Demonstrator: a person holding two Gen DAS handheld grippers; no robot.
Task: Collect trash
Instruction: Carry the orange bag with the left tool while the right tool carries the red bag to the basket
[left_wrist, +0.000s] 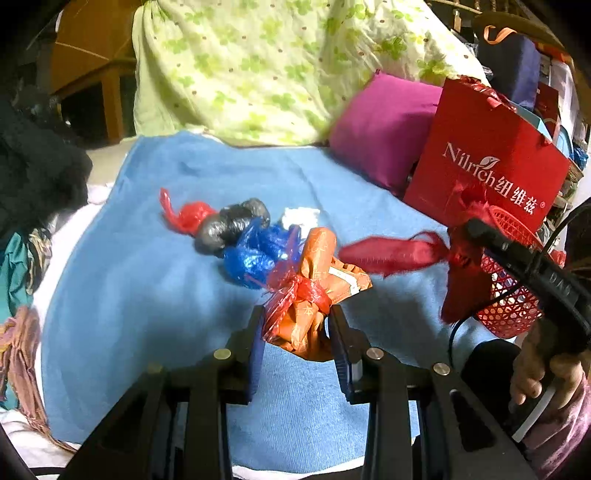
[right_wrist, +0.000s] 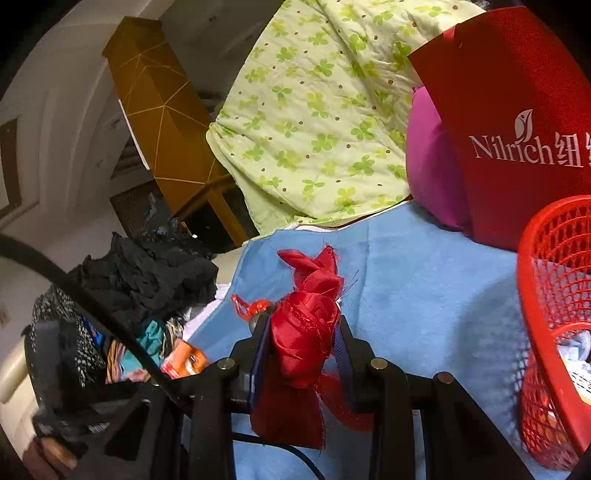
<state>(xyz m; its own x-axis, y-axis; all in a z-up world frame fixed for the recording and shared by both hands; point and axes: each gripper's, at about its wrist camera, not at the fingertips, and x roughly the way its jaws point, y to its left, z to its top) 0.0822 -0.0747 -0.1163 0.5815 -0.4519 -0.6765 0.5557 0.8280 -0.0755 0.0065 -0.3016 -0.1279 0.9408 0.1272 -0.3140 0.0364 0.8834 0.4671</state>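
My left gripper (left_wrist: 297, 325) is shut on an orange wrapper bundle (left_wrist: 314, 291) tied with red mesh, just above the blue cloth (left_wrist: 147, 295). Behind it lie a blue bag (left_wrist: 255, 251), a grey bag (left_wrist: 232, 225), a red bag (left_wrist: 184, 216) and a white tissue (left_wrist: 300, 215). My right gripper (right_wrist: 303, 328) is shut on a red ribbon cloth (right_wrist: 306, 325), held above the cloth left of the red mesh basket (right_wrist: 554, 295). In the left wrist view the right gripper (left_wrist: 476, 229) holds the red ribbon (left_wrist: 391, 253) beside the basket (left_wrist: 509, 302).
A red Nilrich paper bag (left_wrist: 487, 162) and a magenta cushion (left_wrist: 384, 125) stand behind the basket. A green floral quilt (left_wrist: 258, 66) lies at the back. Dark clothes (right_wrist: 147, 280) pile up at the left edge of the cloth.
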